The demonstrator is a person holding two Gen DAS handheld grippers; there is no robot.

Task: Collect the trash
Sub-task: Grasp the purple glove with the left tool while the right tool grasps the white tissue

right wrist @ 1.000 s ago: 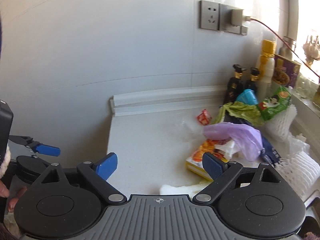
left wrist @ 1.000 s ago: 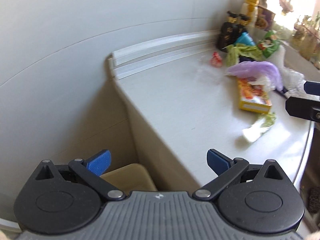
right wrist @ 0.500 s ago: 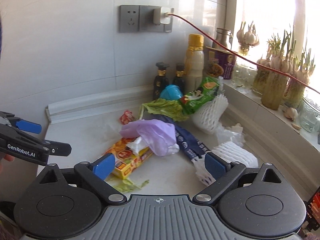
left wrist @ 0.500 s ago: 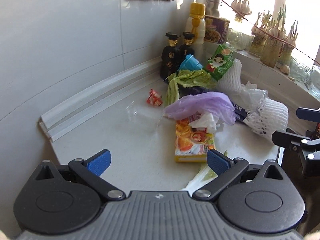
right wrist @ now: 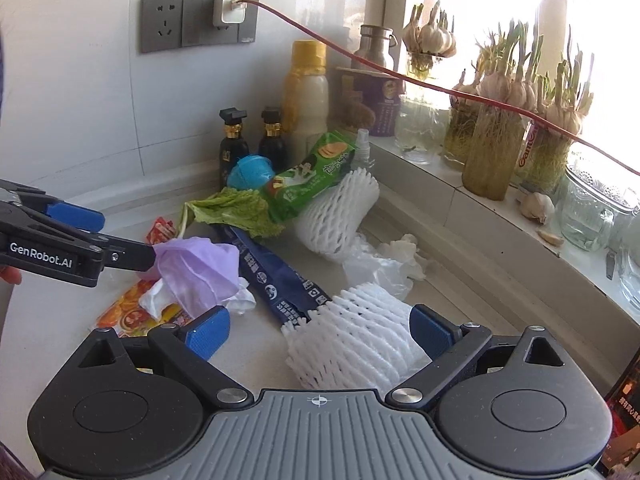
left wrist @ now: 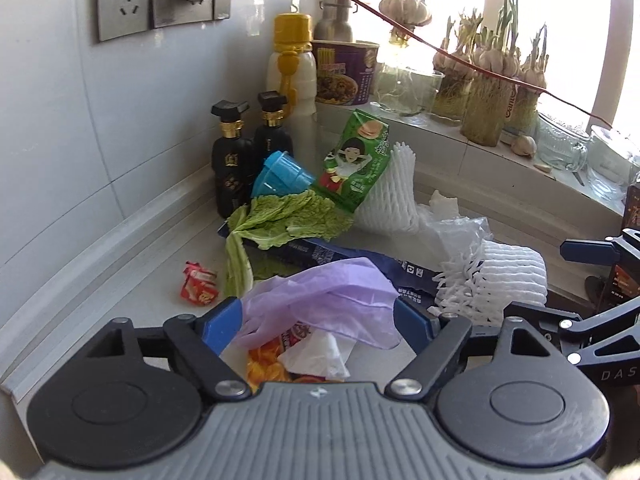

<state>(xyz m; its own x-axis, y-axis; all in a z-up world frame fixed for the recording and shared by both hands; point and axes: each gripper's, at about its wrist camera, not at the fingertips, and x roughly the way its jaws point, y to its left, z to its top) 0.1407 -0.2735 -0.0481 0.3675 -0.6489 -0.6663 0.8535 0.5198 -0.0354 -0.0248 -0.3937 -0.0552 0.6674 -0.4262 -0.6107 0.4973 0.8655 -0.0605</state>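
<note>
A crumpled purple plastic bag (left wrist: 320, 300) lies on the counter over a white tissue (left wrist: 320, 356) and an orange snack packet (left wrist: 268, 364). My left gripper (left wrist: 318, 320) straddles the bag and its jaws are closing, the bag not visibly squeezed. In the right wrist view the left gripper (right wrist: 128, 238) reaches in from the left, tips at the purple bag (right wrist: 200, 268). My right gripper (right wrist: 320, 330) stands open around a white foam net (right wrist: 352, 336), the left pad apart from it. The right gripper (left wrist: 534, 280) shows at the right edge of the left wrist view.
More litter lies behind: a cabbage leaf (left wrist: 280, 220), a green snack bag (left wrist: 356, 168), a red wrapper (left wrist: 198, 286), a dark blue wrapper (right wrist: 280, 276), a second foam net (left wrist: 388, 196). Two black bottles (left wrist: 232, 168) stand at the wall; sprouting garlic jars (right wrist: 492, 152) line the sill under a red cable (right wrist: 440, 88).
Both grippers swung right from the counter's left end and moved in on the pile. The left gripper's jaws narrowed around the purple bag; the foam net came between the right gripper's fingers.
</note>
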